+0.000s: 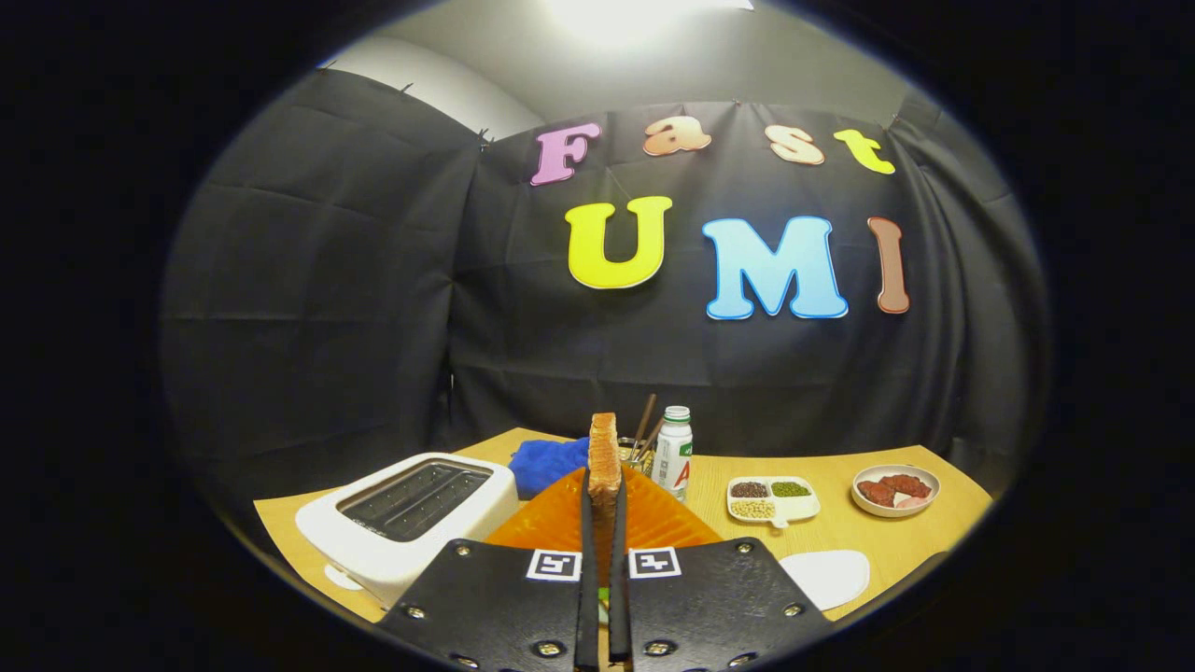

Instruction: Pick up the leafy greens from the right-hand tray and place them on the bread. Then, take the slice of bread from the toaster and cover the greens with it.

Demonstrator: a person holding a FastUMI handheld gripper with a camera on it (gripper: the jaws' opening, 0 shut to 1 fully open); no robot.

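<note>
Toasted bread slice stood edge-up, pinched between both fingers of the gripper, lifted clear of the toaster at the worktop's left edge, next needing lowering onto the greens.

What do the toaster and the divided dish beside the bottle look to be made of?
Toaster: likely glossy white plastic, smooth rounded shell with soft highlights; dark slots on top.
Divided dish: white, smooth, ceramic or plastic; cannot tell which.
The gripper is shut on the bread slice.

Gripper: two flat black angular plates, silver screws along edges, square black-and-white marker on each plate's inner top corner, two thin upright fingers.
</note>
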